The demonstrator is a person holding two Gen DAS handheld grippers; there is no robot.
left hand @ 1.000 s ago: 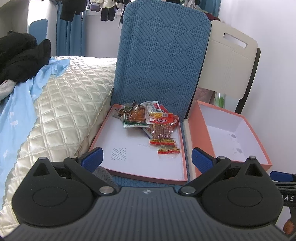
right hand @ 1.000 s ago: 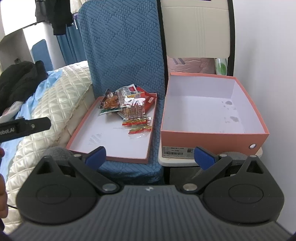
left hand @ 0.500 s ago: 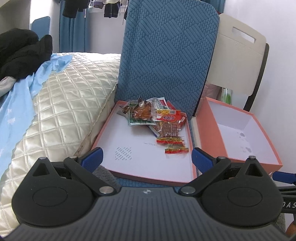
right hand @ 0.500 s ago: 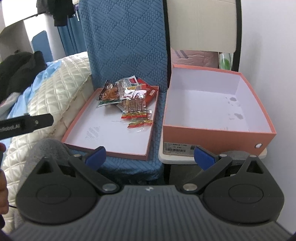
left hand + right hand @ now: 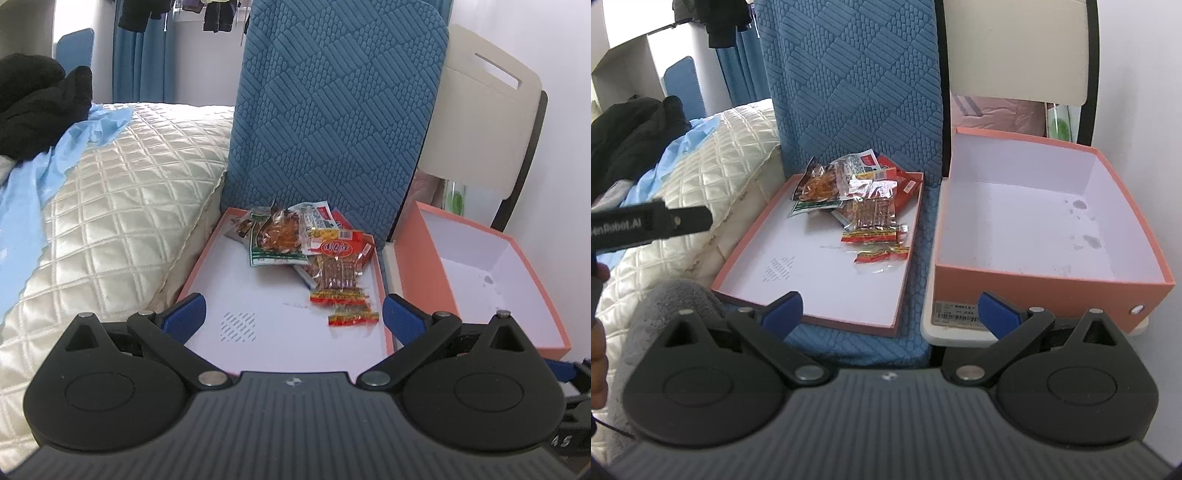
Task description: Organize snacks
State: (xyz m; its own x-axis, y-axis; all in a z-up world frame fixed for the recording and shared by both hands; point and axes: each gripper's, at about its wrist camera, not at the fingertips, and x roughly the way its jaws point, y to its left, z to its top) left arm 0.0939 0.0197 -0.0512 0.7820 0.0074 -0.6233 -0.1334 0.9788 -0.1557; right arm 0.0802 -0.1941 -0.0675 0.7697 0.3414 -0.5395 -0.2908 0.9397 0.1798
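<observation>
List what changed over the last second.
Both grippers closed in on the snacks: the left gripper advanced over the shallow lid, the right gripper neared too. Both stay open and empty. Snacks, lid and empty box have not moved.

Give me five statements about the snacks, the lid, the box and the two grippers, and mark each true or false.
1. The snack packets lie in the shallow lid. True.
2. The deep box holds several packets. False: no packet is in it; only a few stains show on its floor.
3. The left gripper is shut on a packet. False: it is open and holds nothing.
4. The right gripper is open. True.
5. The box stands to the right of the lid. True.
</observation>
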